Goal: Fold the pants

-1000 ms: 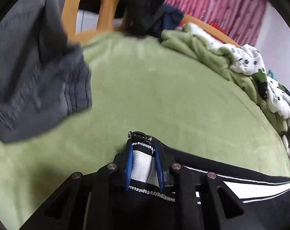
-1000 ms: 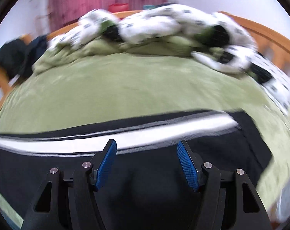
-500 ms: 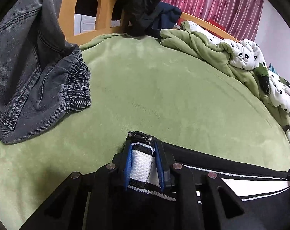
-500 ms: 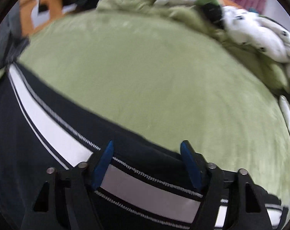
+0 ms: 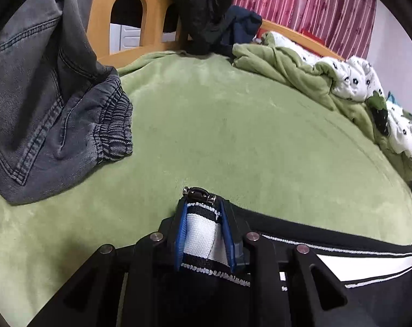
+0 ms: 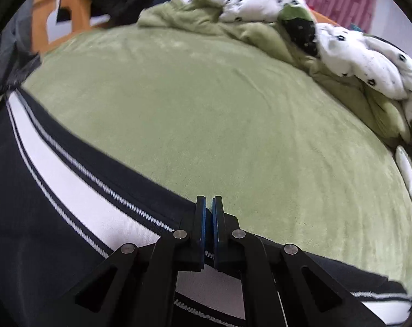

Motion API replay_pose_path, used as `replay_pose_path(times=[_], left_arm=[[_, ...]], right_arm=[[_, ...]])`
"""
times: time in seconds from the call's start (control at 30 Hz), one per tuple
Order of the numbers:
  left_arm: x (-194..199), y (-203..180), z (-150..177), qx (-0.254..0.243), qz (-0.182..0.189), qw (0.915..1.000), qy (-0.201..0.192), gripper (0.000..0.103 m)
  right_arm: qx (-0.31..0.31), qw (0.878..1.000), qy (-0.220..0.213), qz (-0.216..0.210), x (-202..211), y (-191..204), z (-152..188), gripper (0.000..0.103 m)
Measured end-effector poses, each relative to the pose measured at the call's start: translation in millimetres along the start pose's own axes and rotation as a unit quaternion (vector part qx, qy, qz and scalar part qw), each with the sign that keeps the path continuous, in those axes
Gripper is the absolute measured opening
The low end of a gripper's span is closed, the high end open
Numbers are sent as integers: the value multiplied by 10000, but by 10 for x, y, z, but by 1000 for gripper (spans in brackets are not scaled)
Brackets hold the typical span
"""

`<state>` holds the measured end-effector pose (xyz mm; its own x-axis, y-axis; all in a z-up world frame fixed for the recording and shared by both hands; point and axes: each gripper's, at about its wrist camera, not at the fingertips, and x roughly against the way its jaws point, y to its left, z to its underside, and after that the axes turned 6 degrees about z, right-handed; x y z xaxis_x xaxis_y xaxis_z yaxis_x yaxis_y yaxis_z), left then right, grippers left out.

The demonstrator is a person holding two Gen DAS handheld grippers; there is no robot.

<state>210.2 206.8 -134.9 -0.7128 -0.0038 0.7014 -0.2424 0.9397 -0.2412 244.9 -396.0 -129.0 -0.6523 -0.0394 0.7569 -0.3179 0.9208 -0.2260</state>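
A: Start from the black pants (image 6: pixel 42 231). What lies nearest?

B: They lie flat along the near edge of the bed, on the green bedspread (image 5: pixel 233 141), with a white side stripe (image 6: pixel 77 190) running their length. The left tool (image 5: pixel 203 231) has the bunched striped end of the pants, with a small metal clip (image 5: pixel 199 192) at its tip, between its blue pads; the jaws are opening slightly, yet the cloth fills the gap and the pads are against it.

A: And the right tool (image 6: pixel 208 231)?

B: Clenched. Its pads stand nearly together at the far edge of the pants, apparently pinching the black hem just beyond the stripe.

A: What else is around the pants?

B: Beyond their left end lies a pair of grey jeans (image 5: pixel 50 109), the elastic cuff resting on the bedspread, apart from the pants. Past the pants the bedspread is bare across the middle. Further back and to the right lies a rumpled green and white patterned quilt (image 6: pixel 342 46). Furthest off, dark clothes (image 5: pixel 206 13) hang over the wooden bed frame (image 5: pixel 102 19), with a pink curtain (image 5: pixel 301 2) behind.
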Motion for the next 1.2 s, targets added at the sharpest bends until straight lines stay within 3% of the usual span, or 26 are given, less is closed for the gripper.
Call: replay_pose_path(times=[0.07, 0.13, 0.17, 0.2, 0.3, 0.4, 0.47, 0.53, 0.57, 0.7, 0.77, 0.8, 0.87, 0.93, 1.07, 1.2], left_arm=[[-3, -18, 9, -66, -151, 9998, 146, 34], [72, -42, 18, -121, -263, 9994, 202, 44], [145, -60, 30, -144, -270, 9994, 170, 45], [248, -83, 46, -204, -172, 9996, 61, 46], [432, -140, 91, -372, 30, 9992, -162, 71], [393, -188, 159, -357, 74, 9993, -68, 71], [212, -213, 232, -275, -53, 9993, 244, 71], [130, -244, 268, -383, -396, 9979, 327, 71], [161, -247, 269, -395, -385, 9981, 283, 71], [547, -212, 303, -266, -3, 9996, 130, 71], [746, -232, 369, -398, 33, 9991, 109, 71], [839, -237, 410, -461, 57, 9989, 113, 71], [1038, -208, 531, -442, 178, 9987, 164, 71], [1223, -163, 694, -388, 399, 9982, 231, 71], [1553, -36, 1151, -214, 819, 9957, 384, 71], [1491, 135, 1580, 445, 1646, 9828, 709, 71]], right_arm=[[-266, 9996, -79, 24, 63, -99, -21, 3], [-472, 9980, -26, 415, 127, -213, -14, 8], [-618, 9973, -31, 402, 194, -305, 6, 9], [-790, 9958, -109, 453, 300, -424, 55, 14], [-1085, 9905, -250, 811, 550, -701, 213, 38], [-1474, 9816, -149, 1207, 600, -1027, 421, 40], [-1709, 9742, 404, 1420, 330, -1208, 553, 40], [-1766, 9740, 307, 1386, 220, -1235, 605, 40], [-1769, 9729, 246, 1469, 227, -1221, 586, 40], [-2056, 9614, 317, 1799, 372, -1161, 444, 41], [-2162, 9604, 266, 1736, 533, -1106, 419, 51], [-2214, 9606, 185, 1671, 636, -1052, 407, 64], [-2344, 9596, -109, 1551, 914, -884, 388, 77], [-2479, 9578, -326, 1416, 1132, -746, 357, 78], [-2738, 9575, -489, 761, 1513, -422, 268, 78], [-2746, 9554, -497, 965, 1802, -58, 190, 78]])
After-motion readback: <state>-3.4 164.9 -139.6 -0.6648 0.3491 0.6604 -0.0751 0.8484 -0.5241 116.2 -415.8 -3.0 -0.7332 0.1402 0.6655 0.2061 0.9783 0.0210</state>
